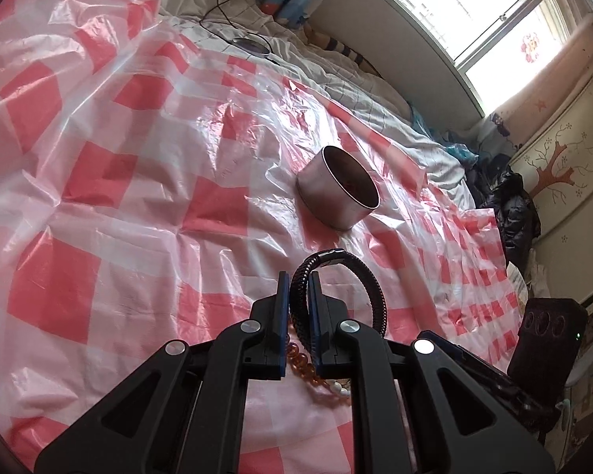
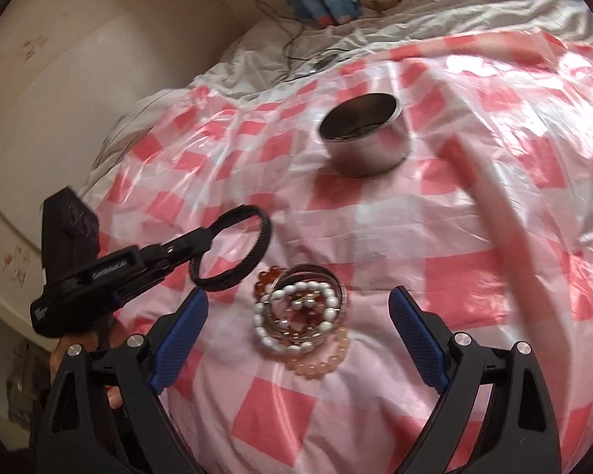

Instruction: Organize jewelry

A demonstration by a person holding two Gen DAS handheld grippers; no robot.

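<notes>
A black braided leather bracelet [image 1: 338,292] is clamped by the left gripper [image 1: 298,276] above the checked plastic sheet [image 1: 118,197], presumably for carrying to the round metal tin [image 1: 338,189], while the right gripper [image 2: 298,316] is held apart over the bead-bracelet pile [image 2: 300,316].

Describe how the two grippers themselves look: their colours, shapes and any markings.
Both are black plastic with triangular cut-outs and round silver bolt heads. The left gripper has thin flat fingers with blue pads. Seen from the right camera, its body carries pale lettering, too blurred to read. The right gripper has blue textured pads.
</notes>
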